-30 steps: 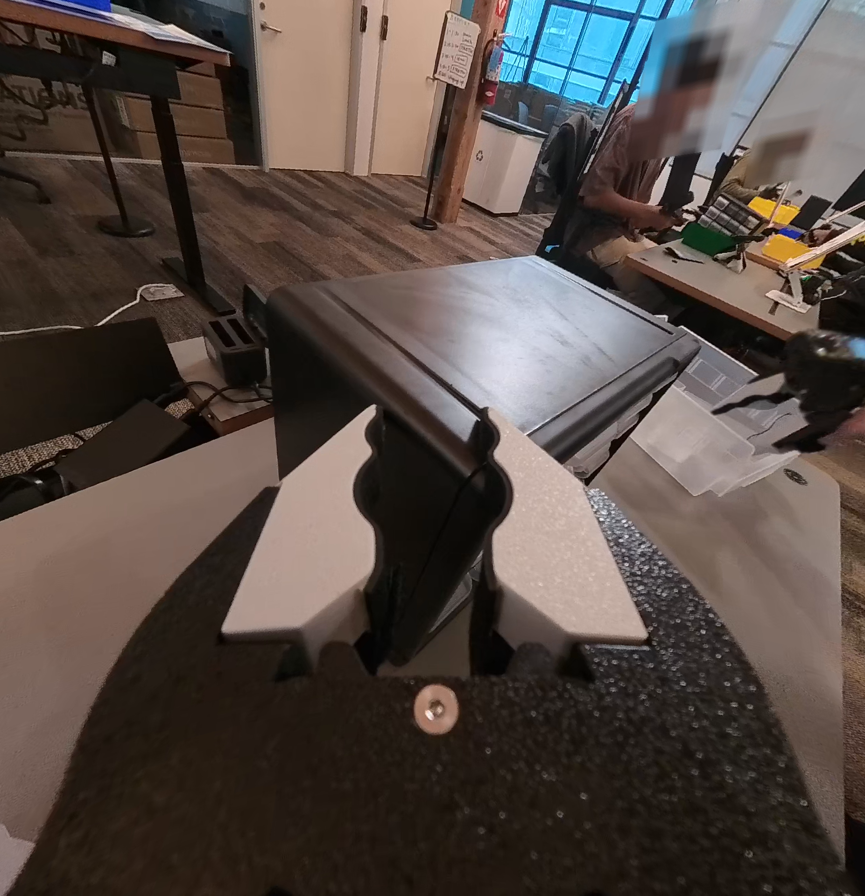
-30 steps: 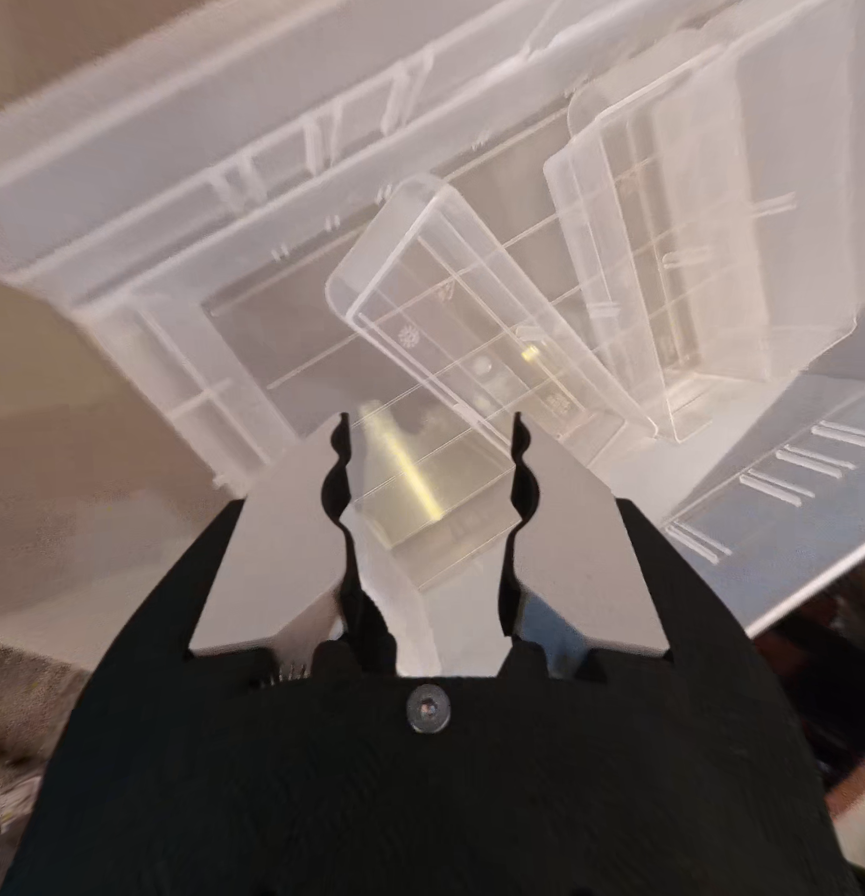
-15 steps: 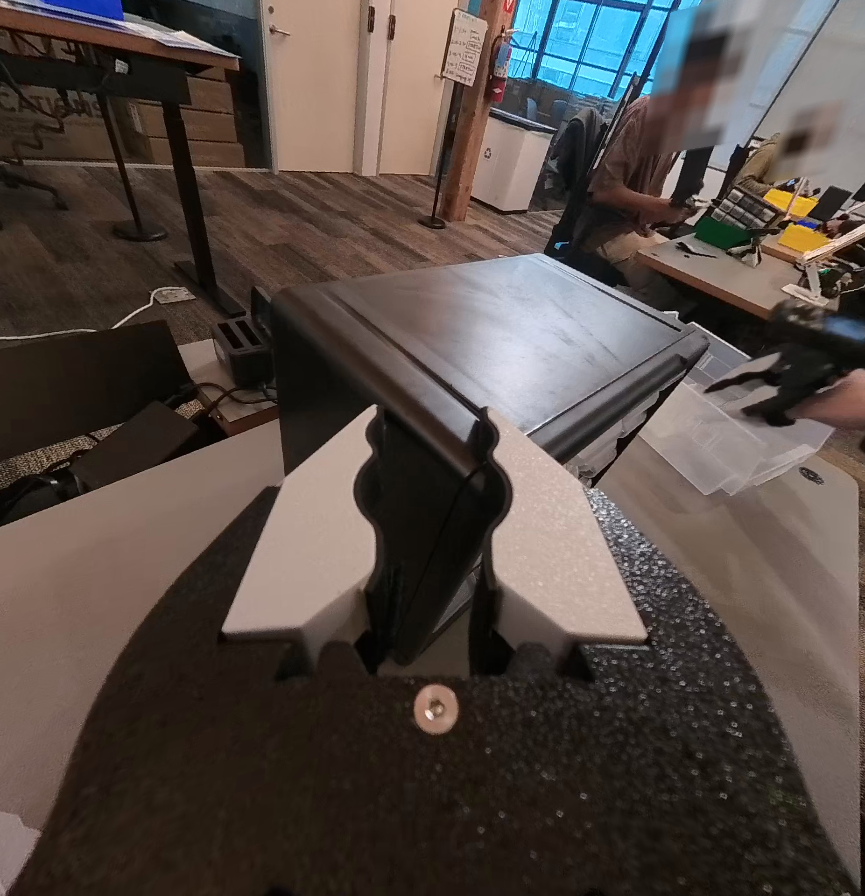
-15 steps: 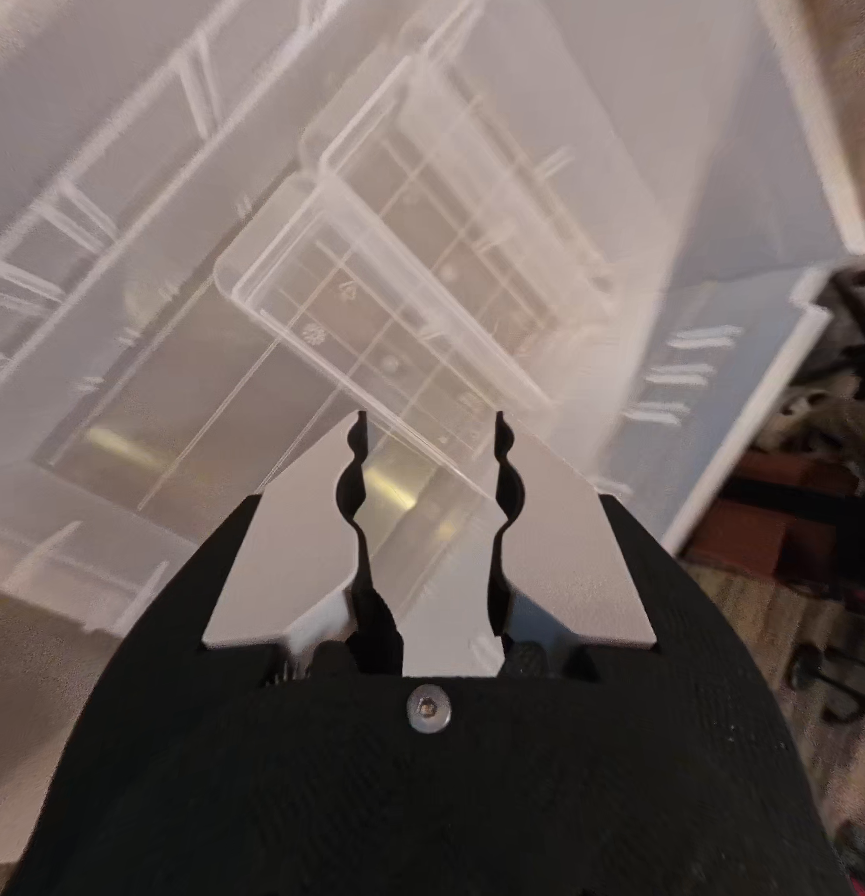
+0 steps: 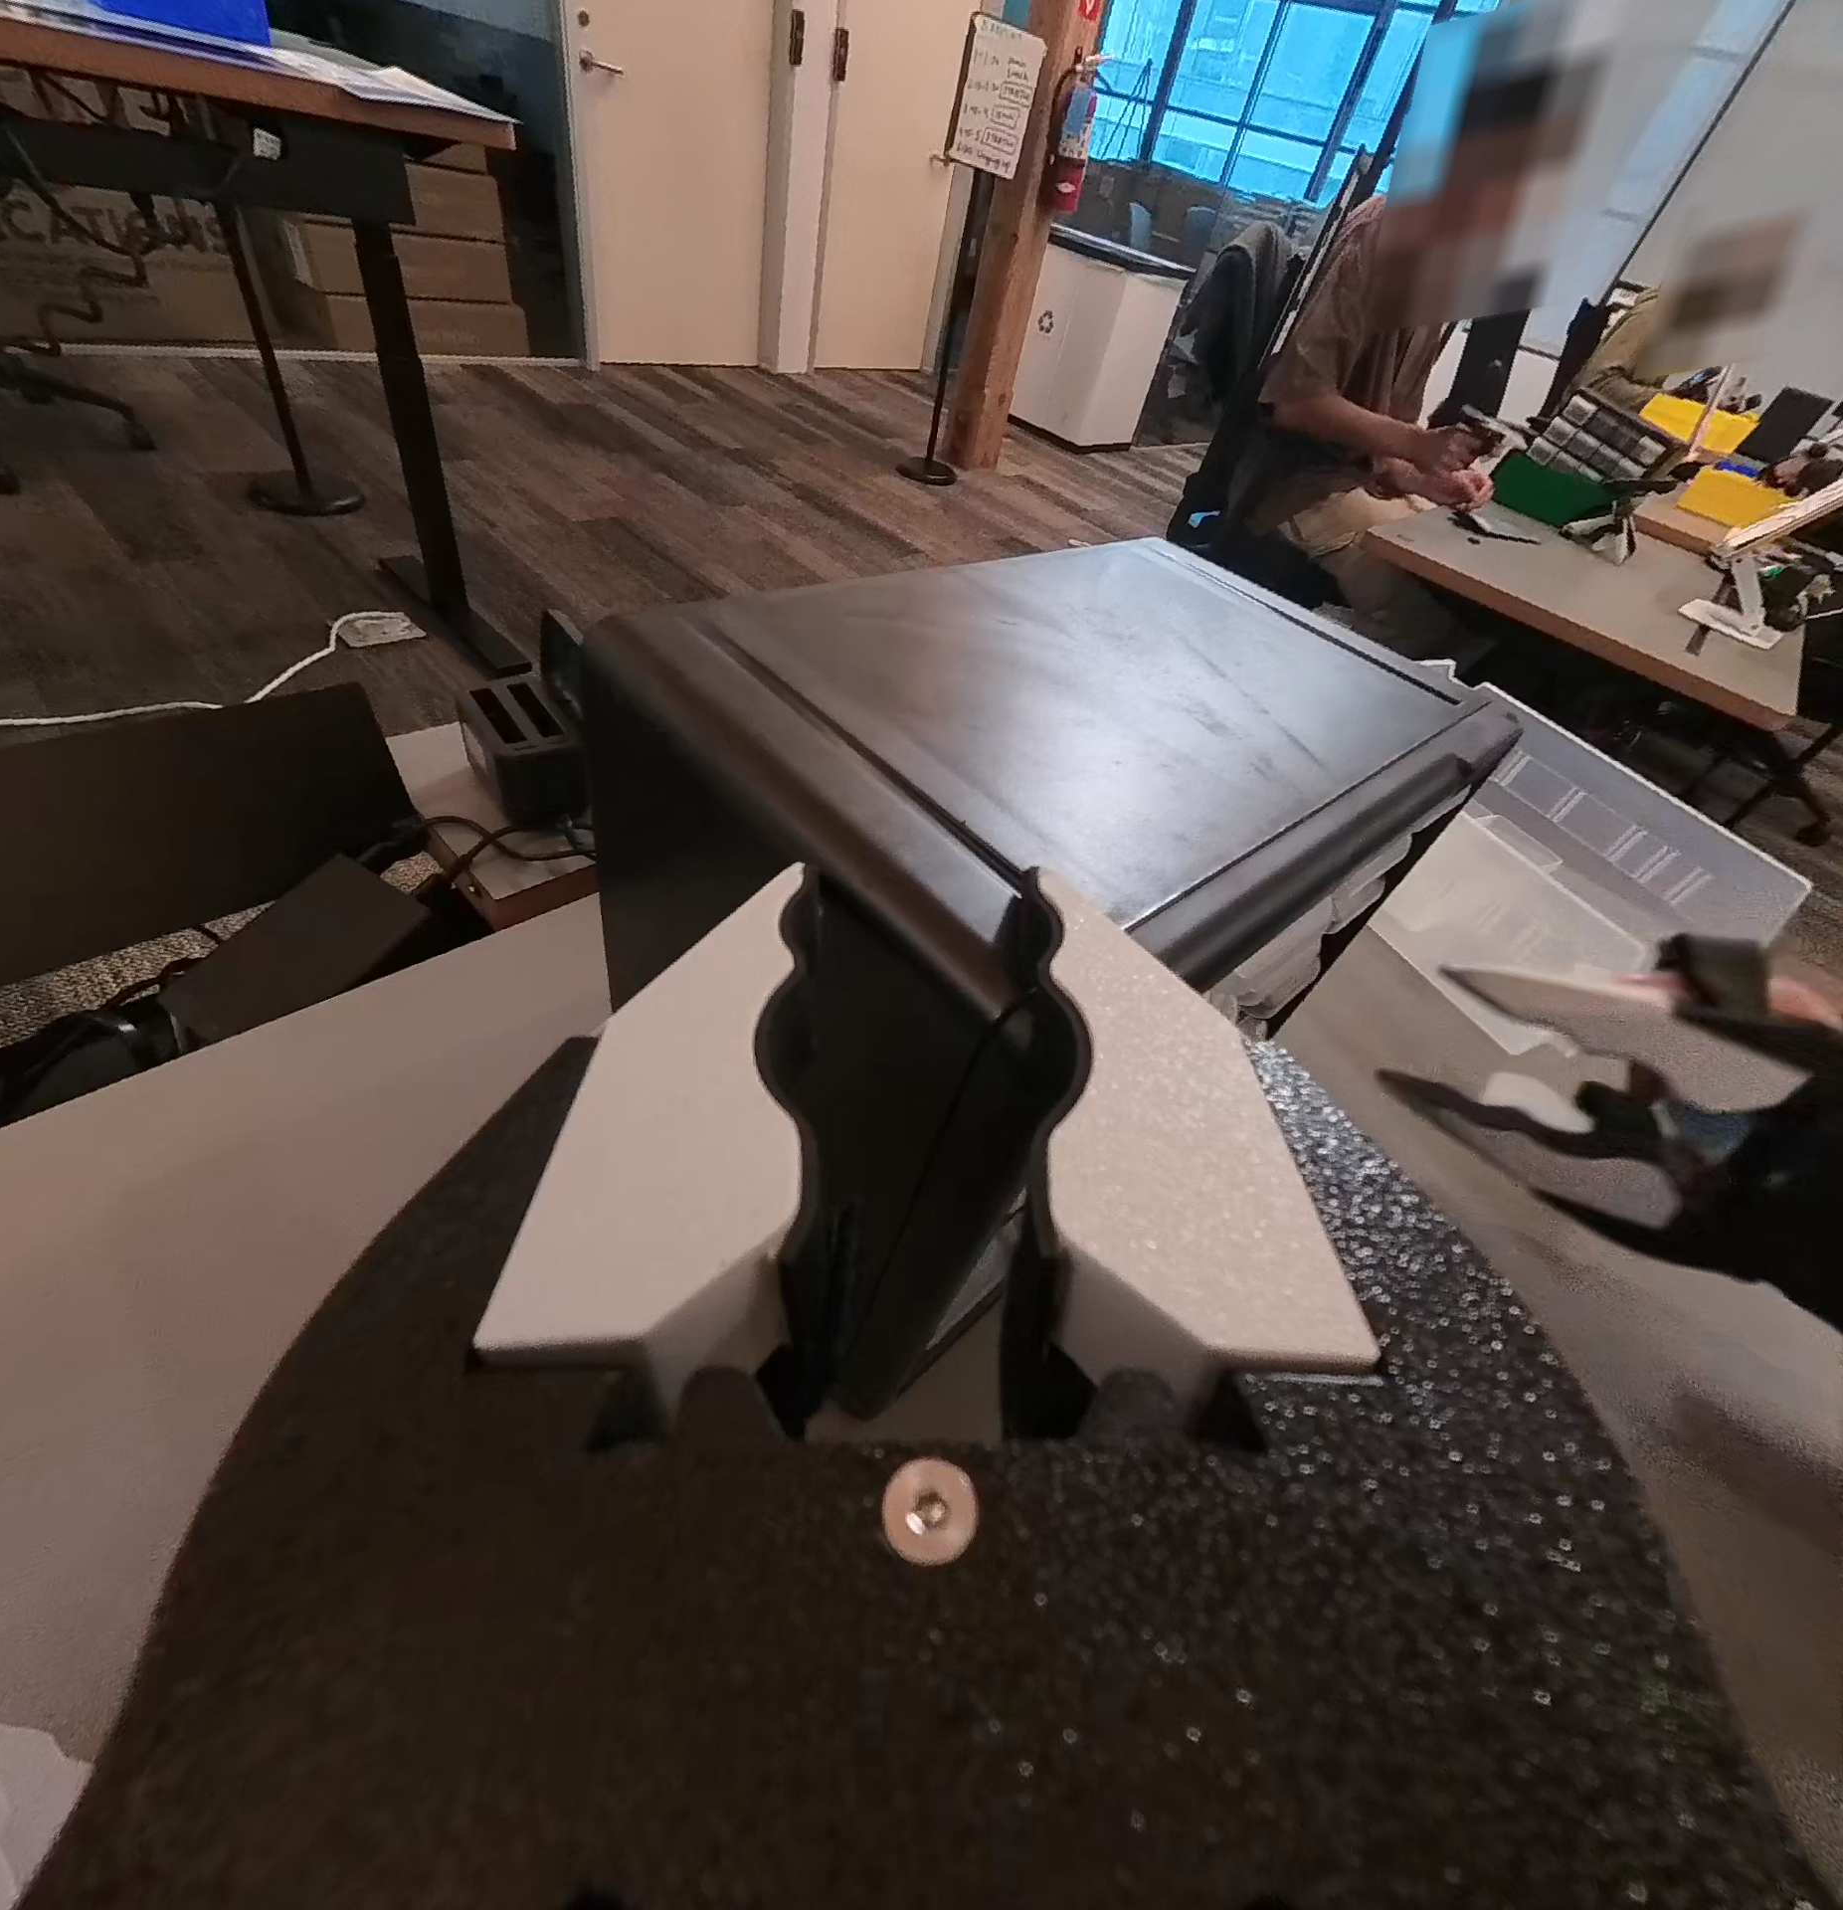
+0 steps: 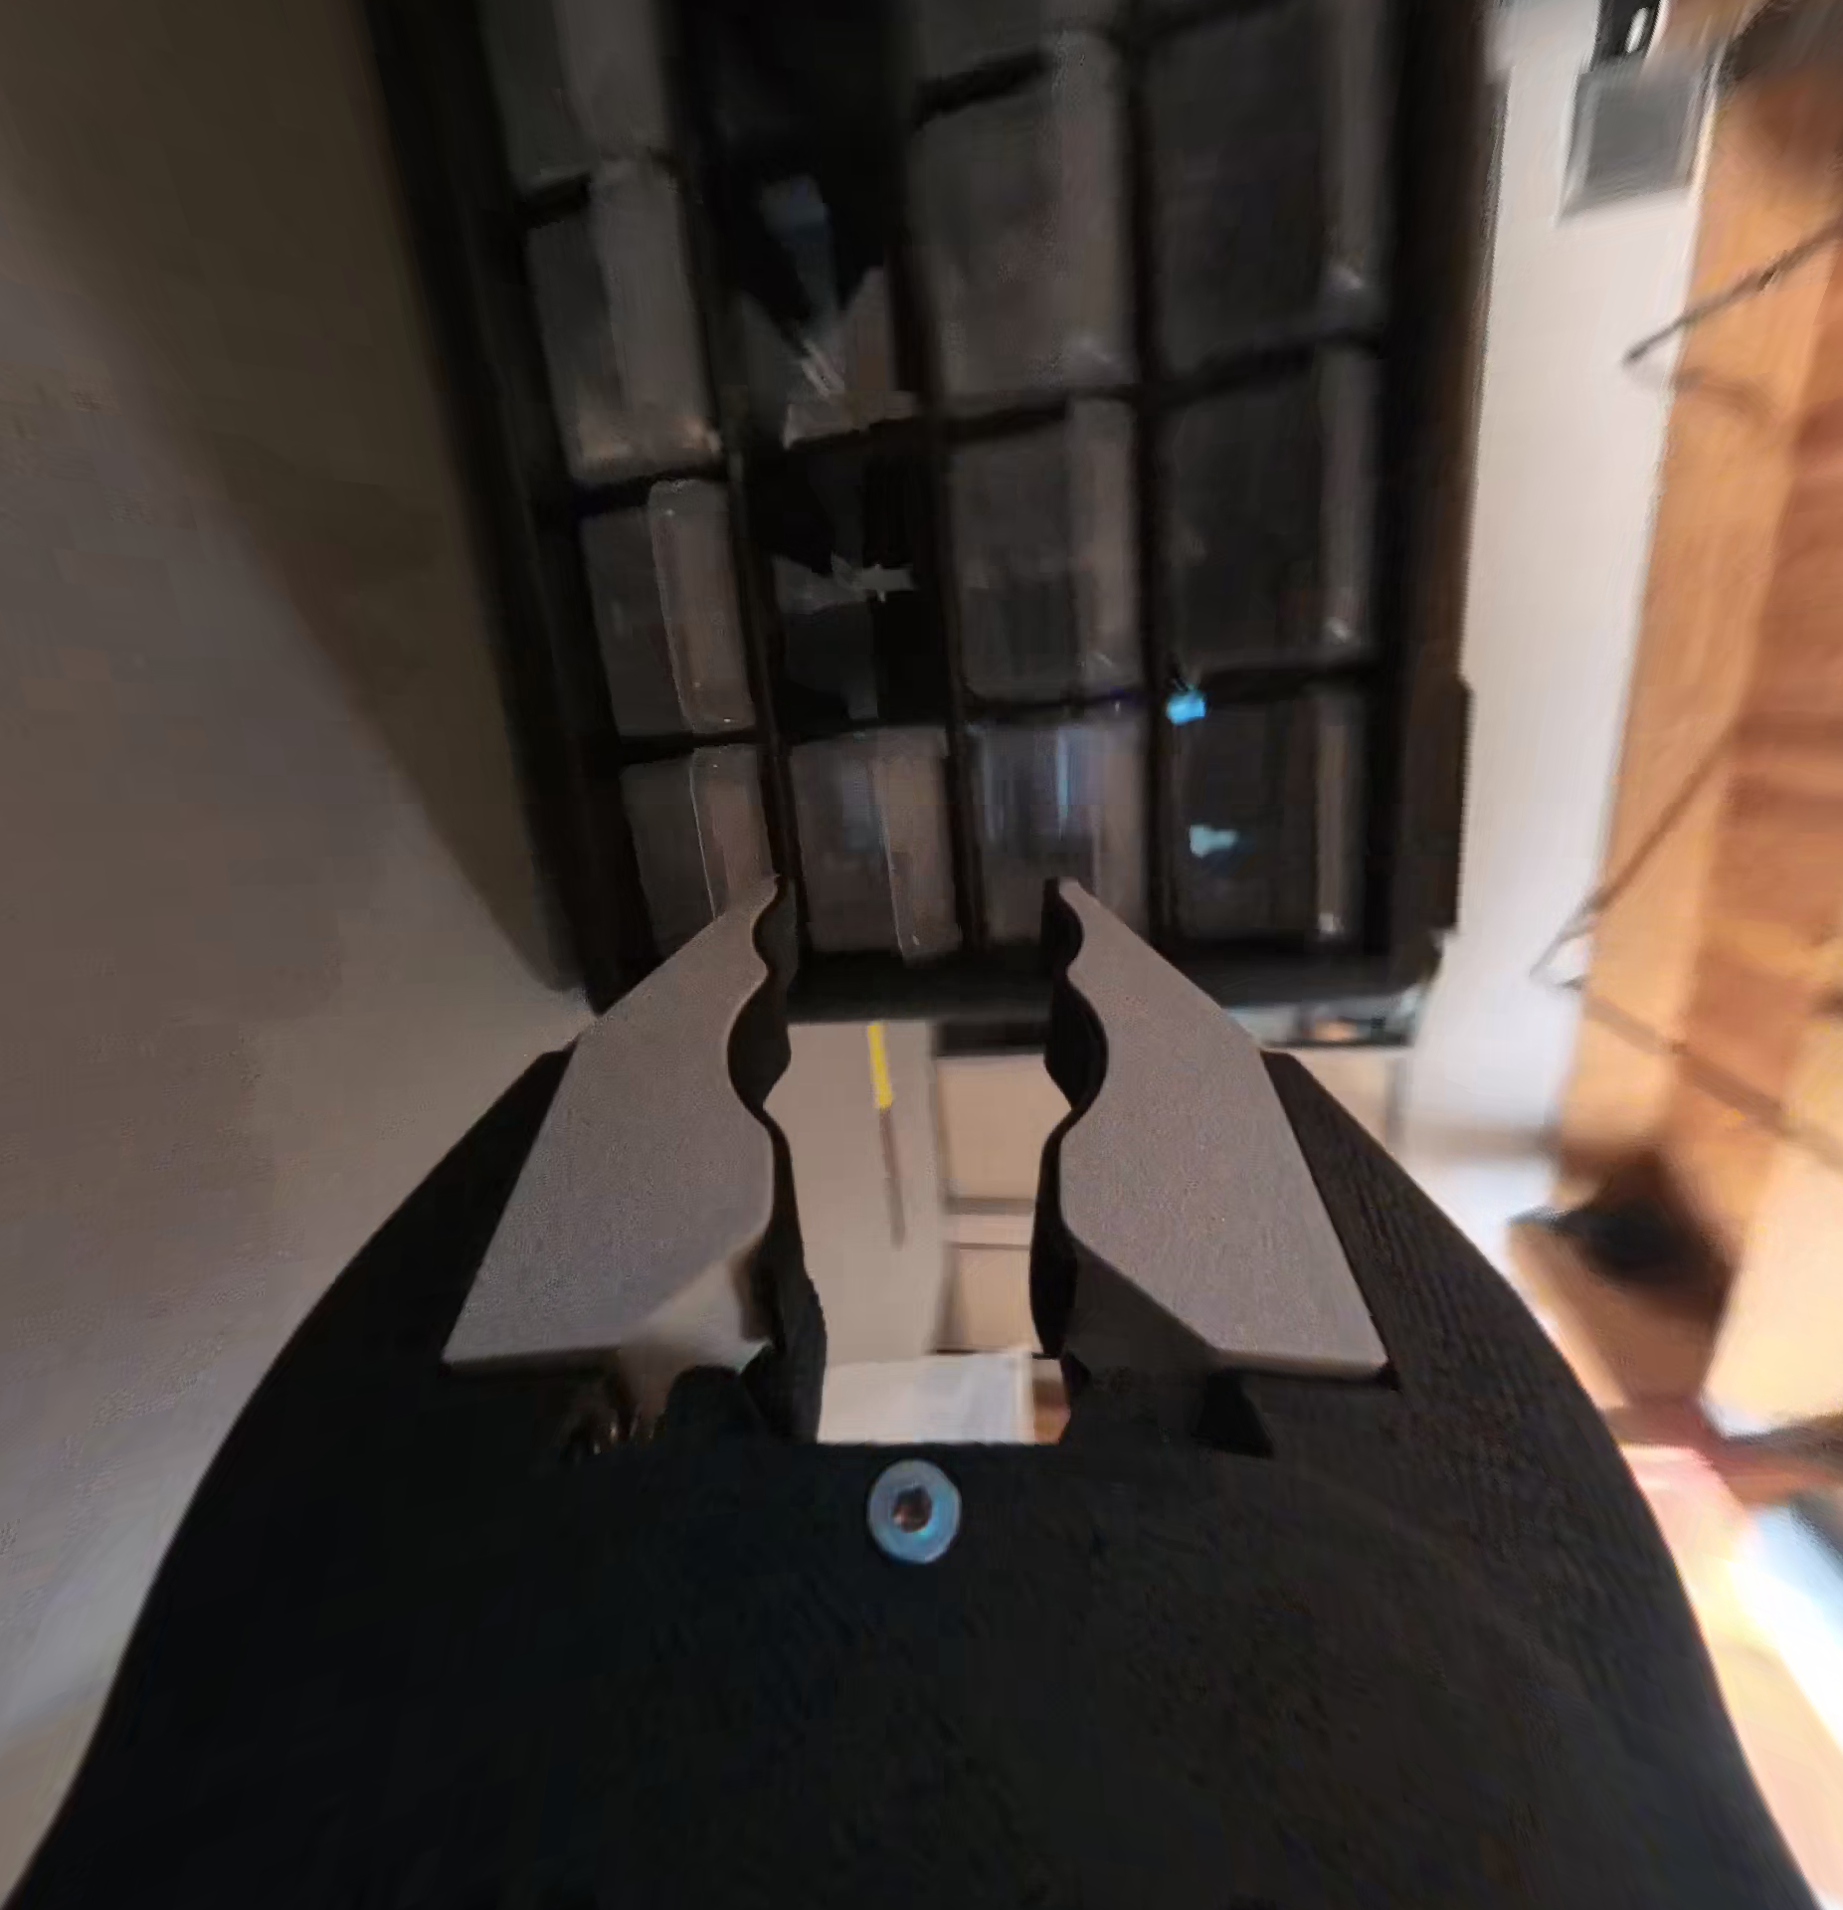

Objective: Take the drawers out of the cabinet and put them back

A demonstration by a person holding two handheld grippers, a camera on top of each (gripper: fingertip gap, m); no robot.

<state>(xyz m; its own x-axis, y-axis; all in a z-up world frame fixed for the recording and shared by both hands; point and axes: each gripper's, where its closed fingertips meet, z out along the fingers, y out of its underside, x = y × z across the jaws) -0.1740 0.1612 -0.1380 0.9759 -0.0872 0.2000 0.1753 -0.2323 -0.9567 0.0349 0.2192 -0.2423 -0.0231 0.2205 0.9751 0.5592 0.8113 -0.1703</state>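
The black cabinet (image 5: pixel 1051 703) stands on the grey table (image 5: pixel 225 1189). My left gripper (image 5: pixel 917 899) is shut on the cabinet's near top corner edge. In the right wrist view the cabinet front (image 6: pixel 1051 517) appears rolled sideways and blurred, a grid of clear drawers with a few dark empty slots (image 6: pixel 834 579) in one column. My right gripper (image 6: pixel 912 889) is shut on a clear drawer (image 6: pixel 865 1158) and holds it a short way in front of the cabinet. It also shows blurred in the left wrist view (image 5: pixel 1434 1028), right of the cabinet.
A clear plastic bin (image 5: pixel 1620 858) sits behind the cabinet on the right. A charger block and cables (image 5: pixel 524 744) lie at the left beyond the table edge. A person sits at another desk (image 5: pixel 1578 610) at the back right.
My right gripper closed on a clear drawer over the bin, lifted away and swung round to face the cabinet front. My left gripper has stayed clamped on the cabinet.
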